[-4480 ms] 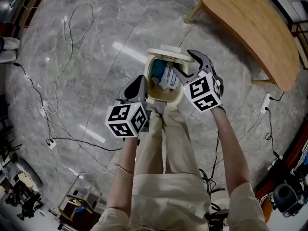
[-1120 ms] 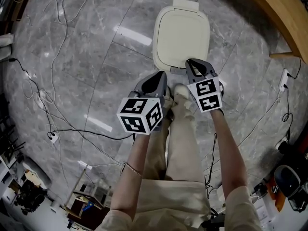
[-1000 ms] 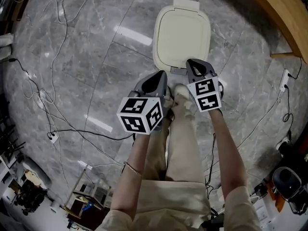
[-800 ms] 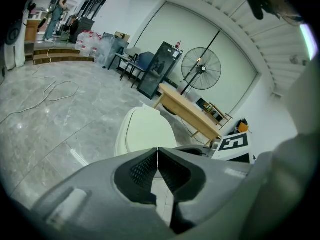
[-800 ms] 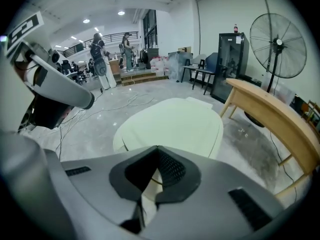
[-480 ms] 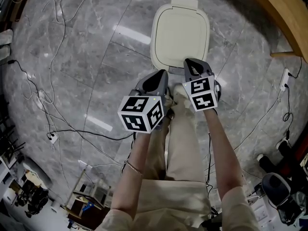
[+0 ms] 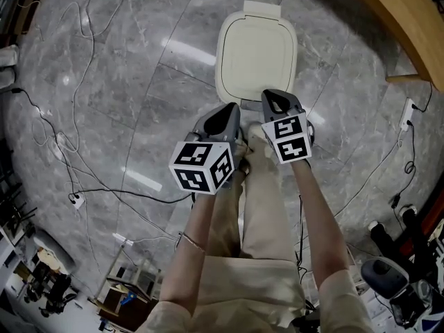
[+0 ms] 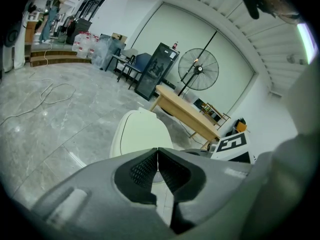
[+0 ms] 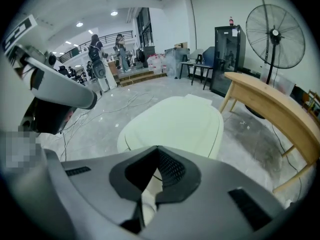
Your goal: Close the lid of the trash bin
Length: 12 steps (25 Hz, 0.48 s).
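Observation:
The cream trash bin [image 7: 255, 55] stands on the grey marble floor with its lid down flat; nothing of its inside shows. My right gripper [image 7: 275, 97] hovers just over the bin's near edge, jaws shut on nothing. My left gripper [image 7: 223, 112] is to the left of it, a little short of the bin, also shut and empty. In the left gripper view the closed lid [image 8: 140, 132] lies beyond the meeting jaw tips [image 8: 158, 149]. The right gripper view has the lid [image 9: 176, 123] straight ahead of its shut gripper [image 9: 158, 148].
A curved wooden table [image 7: 411, 28] stands right of the bin. Loose cables [image 7: 82, 82] run over the floor at left and right. The person's legs and shoes [image 7: 258, 136] are just below the grippers. A standing fan [image 9: 276, 33] and black cabinet [image 9: 227, 58] are farther off.
Several seconds ago the lid stood open with rubbish inside and the right gripper at its rim; now the lid is down. Over the last second both grippers have barely shifted.

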### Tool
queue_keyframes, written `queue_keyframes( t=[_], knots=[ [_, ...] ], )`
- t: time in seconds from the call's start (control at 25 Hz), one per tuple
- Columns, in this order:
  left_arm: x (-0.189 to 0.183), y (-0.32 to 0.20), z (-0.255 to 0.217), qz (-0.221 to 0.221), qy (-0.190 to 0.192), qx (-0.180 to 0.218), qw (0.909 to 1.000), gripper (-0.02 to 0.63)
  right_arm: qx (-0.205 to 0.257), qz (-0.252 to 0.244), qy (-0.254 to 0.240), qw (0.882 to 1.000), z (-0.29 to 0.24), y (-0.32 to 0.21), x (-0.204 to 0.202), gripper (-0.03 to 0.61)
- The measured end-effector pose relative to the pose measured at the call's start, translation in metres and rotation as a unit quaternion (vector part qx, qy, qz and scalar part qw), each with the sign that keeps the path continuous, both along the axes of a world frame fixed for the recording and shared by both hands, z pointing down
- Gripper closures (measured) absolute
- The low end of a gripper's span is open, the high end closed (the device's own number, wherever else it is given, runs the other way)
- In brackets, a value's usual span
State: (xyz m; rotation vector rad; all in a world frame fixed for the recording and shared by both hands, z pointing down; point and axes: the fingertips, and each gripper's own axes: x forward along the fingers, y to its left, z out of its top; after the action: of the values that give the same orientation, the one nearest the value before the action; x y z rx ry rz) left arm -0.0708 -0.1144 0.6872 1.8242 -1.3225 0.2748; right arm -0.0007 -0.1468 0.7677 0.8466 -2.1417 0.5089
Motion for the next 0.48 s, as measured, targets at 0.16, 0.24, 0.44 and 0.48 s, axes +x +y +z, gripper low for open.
queue_keyframes(
  t=[0.16, 0.24, 0.44, 0.48],
  knots=[
    [-0.002, -0.003, -0.022, -0.008, -0.010, 0.018, 0.9997, 0.591, 0.000, 0.006, -0.023, 1.000, -0.025, 0.003, 0.002, 0.574],
    [-0.002, -0.001, -0.034, -0.011, -0.011, 0.023, 0.9996, 0.591, 0.003, 0.014, -0.036, 0.999, -0.041, 0.006, 0.005, 0.574],
    [-0.005, -0.001, -0.068, -0.019, -0.017, 0.031, 0.9992, 0.591, 0.005, 0.024, -0.053, 0.998, -0.081, 0.008, 0.011, 0.574],
    [-0.006, -0.001, -0.077, -0.019, -0.017, 0.033, 0.9991, 0.591, 0.006, 0.024, -0.055, 0.998, -0.091, 0.009, 0.011, 0.574]
  ],
)
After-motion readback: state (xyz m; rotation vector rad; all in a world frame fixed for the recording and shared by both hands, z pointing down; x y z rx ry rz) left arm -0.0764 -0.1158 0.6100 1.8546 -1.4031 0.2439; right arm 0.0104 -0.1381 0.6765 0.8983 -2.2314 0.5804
